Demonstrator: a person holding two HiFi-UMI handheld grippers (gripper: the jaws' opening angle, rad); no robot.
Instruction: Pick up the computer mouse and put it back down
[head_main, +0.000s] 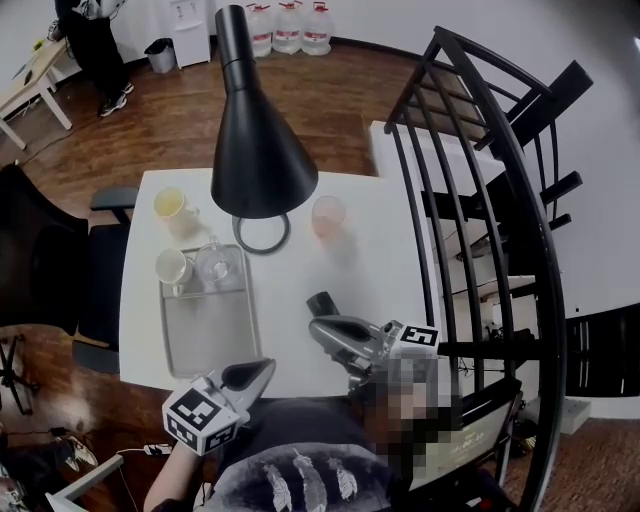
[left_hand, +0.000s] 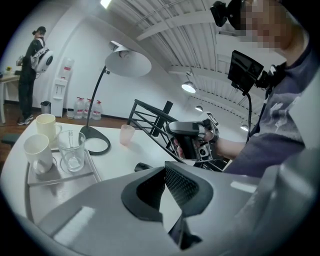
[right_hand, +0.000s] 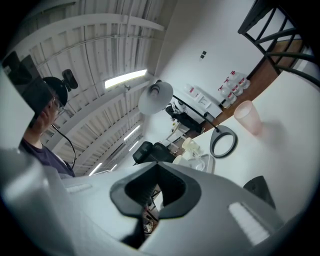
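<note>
Left claw: the left gripper (head_main: 262, 371) is hanging at the near edge of the white table (head_main: 290, 335); its jaws are pressing together and holding nothing
Right claw: the right gripper (head_main: 316, 327) is pointing flat across the table; its jaws are squeezing shut with nothing in them
Mouse: the black computer mouse (head_main: 322, 303) is sitting on the table just past the right gripper's tip, a little further from the person
Mouse's long side: it seems to be lying lengthways away from the person, but it is looking too small to be sure
Nearer claw: the right gripper is sitting right beside the mouse; the left one is hanging well off to the side
Next move, I think: the right jaws are needing to open before going around the mouse
In the way: nothing is standing between that claw and the mouse
Left of the mouse: a metal tray (head_main: 205, 325) is holding a white cup (head_main: 172, 266) and a glass (head_main: 218, 264), well apart from the mouse
Further back: a black lamp (head_main: 258, 140) is standing over the table, with a pink cup (head_main: 328, 214) near its base
Right side: a black railing (head_main: 470, 200) is running along the table
</note>
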